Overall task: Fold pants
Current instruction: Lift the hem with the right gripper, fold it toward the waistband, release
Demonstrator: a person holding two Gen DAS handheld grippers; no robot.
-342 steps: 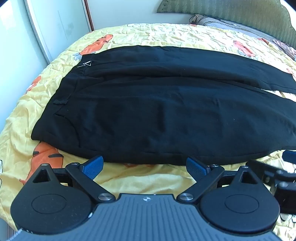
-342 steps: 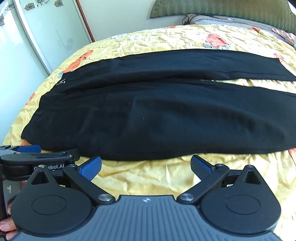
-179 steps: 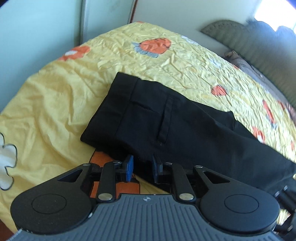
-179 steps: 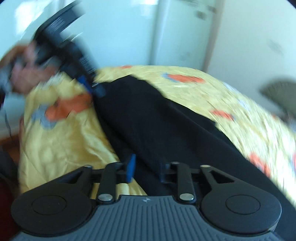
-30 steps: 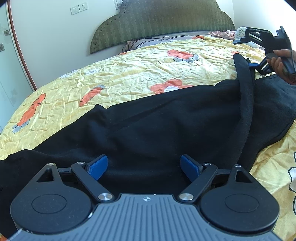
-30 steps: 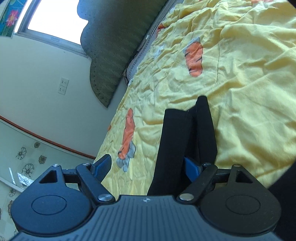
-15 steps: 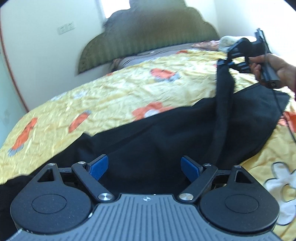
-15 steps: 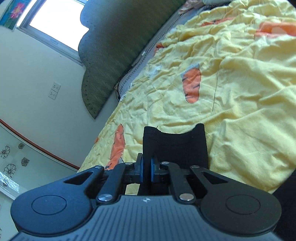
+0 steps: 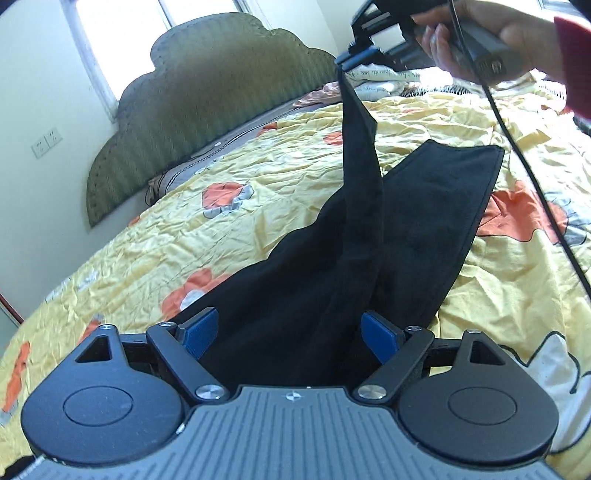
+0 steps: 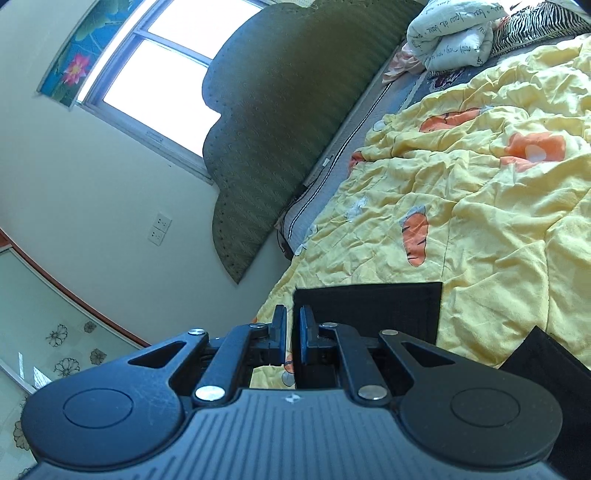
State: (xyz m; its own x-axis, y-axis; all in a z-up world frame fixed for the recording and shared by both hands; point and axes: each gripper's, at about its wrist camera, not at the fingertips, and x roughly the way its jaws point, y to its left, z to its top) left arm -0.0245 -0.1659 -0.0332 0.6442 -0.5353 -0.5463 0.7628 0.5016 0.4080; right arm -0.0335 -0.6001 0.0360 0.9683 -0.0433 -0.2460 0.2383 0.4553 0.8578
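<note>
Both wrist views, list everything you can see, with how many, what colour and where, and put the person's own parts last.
pants: one, black, on the bed; one hem lifted, the rest lying flat
bedspread: one, yellow with orange carrots, covering the bed
headboard: one, olive green, against the wall
bundled quilt: one, white with writing, at the head of the bed
striped pillow: one, black and white, beside the quilt
window: one, bright, behind the headboard
wall sockets: two, white, beside the headboard
cable: one, black, hanging from the right tongs
left tongs: open above the pants, blue pads
right tongs: shut on the pants hem
right hand: one, holding the right tongs, red sleeve
</note>
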